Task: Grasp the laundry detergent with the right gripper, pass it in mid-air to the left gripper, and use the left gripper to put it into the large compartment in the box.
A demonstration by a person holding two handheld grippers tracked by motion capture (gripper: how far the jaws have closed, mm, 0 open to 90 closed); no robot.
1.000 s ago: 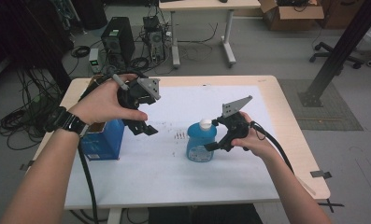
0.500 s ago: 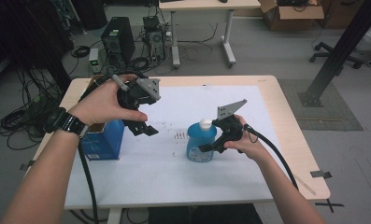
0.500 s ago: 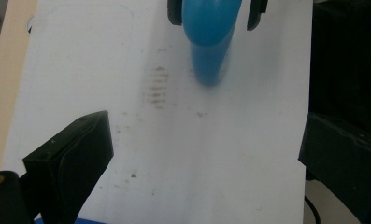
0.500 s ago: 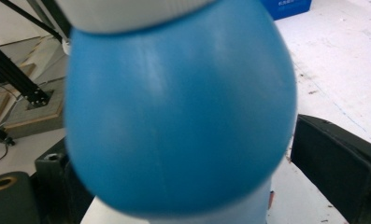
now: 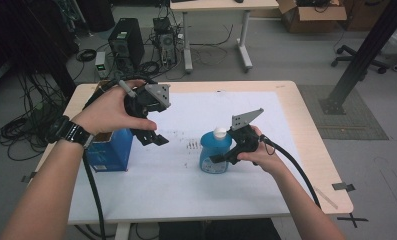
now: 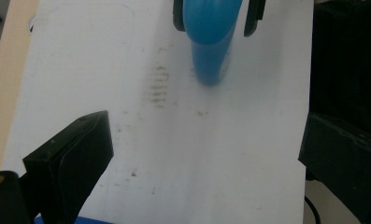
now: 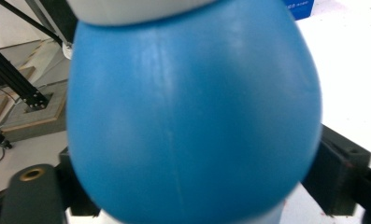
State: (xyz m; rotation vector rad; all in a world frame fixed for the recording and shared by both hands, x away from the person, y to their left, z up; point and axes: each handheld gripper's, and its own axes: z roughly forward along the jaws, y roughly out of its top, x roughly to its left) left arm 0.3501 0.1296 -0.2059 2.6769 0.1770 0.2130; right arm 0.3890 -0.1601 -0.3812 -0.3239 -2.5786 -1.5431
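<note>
- Between the jaws of the right gripper (image 5: 221, 156): blue bottle (image 5: 215, 150), white cap (image 5: 219, 132), upright on the white sheet (image 5: 196, 195); a jaw sits on either side of its body, clamped on it.
- Left gripper (image 5: 153, 136): raised above the sheet, jaws spread wide, nothing between them.
- Ahead of the left gripper: the bottle, well apart.
- Beneath the left hand (image 5: 108, 107): blue box (image 5: 108, 152).
- Under everything: table (image 5: 306, 125).
</note>
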